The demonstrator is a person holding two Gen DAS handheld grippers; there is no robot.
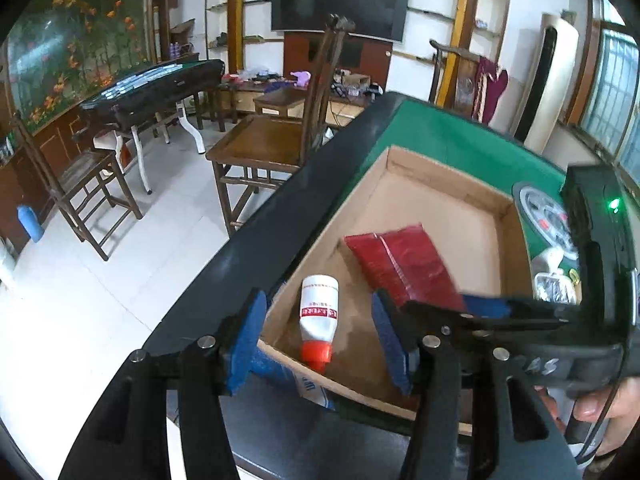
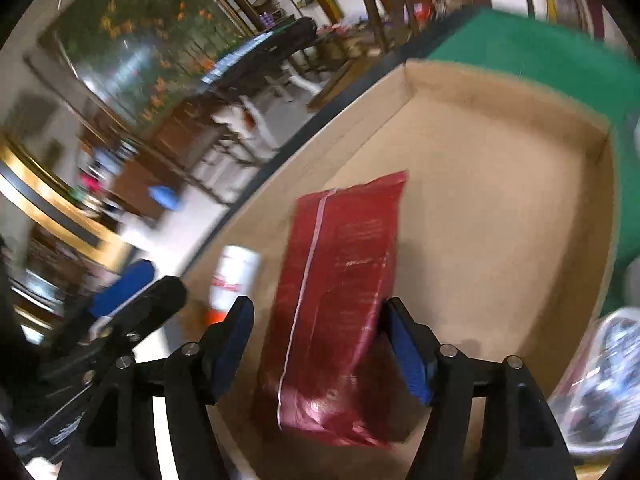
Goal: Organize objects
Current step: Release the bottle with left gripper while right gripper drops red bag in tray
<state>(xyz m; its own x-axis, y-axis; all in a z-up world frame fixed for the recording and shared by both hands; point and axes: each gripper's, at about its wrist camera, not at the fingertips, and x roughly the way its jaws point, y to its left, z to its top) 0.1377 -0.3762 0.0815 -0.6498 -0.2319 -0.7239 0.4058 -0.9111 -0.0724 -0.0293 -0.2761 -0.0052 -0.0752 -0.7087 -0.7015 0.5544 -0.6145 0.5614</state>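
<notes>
A shallow cardboard box (image 1: 440, 196) (image 2: 500, 152) sits on the green table. A white bottle with an orange-red cap (image 1: 318, 312) (image 2: 234, 276) lies in its near corner. My left gripper (image 1: 318, 306) hovers open just above the bottle, its blue pads either side and clear of it. A red foil packet (image 1: 404, 264) (image 2: 340, 300) lies in the box beside the bottle. My right gripper (image 2: 318, 332) stands open around the packet; the left pad is clearly apart from it, the right pad is close to its edge. The right gripper's fingers (image 1: 484, 306) show over the packet's near end.
The table's green felt (image 1: 448, 136) has a black rim (image 1: 248, 248) along the box's left side. A round grey dial panel (image 1: 544, 216) and a small silver blister pack (image 1: 554, 290) lie right of the box. Wooden chairs (image 1: 264, 148) stand on the white floor beyond.
</notes>
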